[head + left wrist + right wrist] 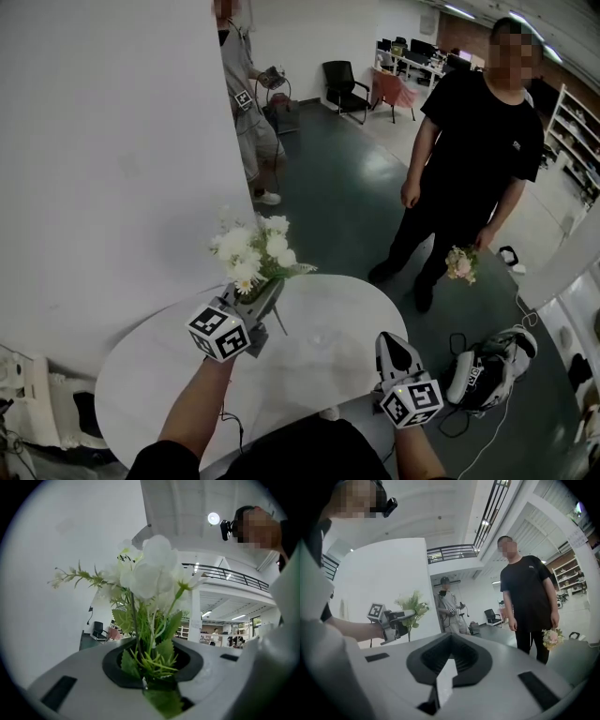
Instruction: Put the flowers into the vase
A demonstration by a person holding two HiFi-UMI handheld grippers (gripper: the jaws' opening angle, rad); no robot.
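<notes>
Progress stood at the carrying stage: the flowers (251, 251), a bunch of white blooms with green leaves, were in the left gripper (272, 292) and not yet in any vase. Its fingers (112, 665) pinched the stems and lower leaves, with the flower heads standing up above them. In the head view the bunch hung above the far left edge of the round white counter (169, 375), close to the white partition (112, 169) and clear of the counter's surface.

The right gripper (392, 343) was over the near right part of the counter, well apart from the flowers. Its fingers (423, 660) were drawn close together, with only a thin slit between them and nothing in that slit.

As for containers, no vase could be made out with any certainty in the three views. A faint mark on the counter between the two grippers might have been clear glass, but that could not be told. So nothing was seen in a container, and by my reading the whole of the placing was left: finding the vase's mouth, bringing the stems over it and lowering them in.

A person in black (478, 141) stood on the floor beyond the counter, holding a small pink bouquet (461, 263) in one hand, well apart from the counter. Whether it belonged to the task I could not tell.
</notes>
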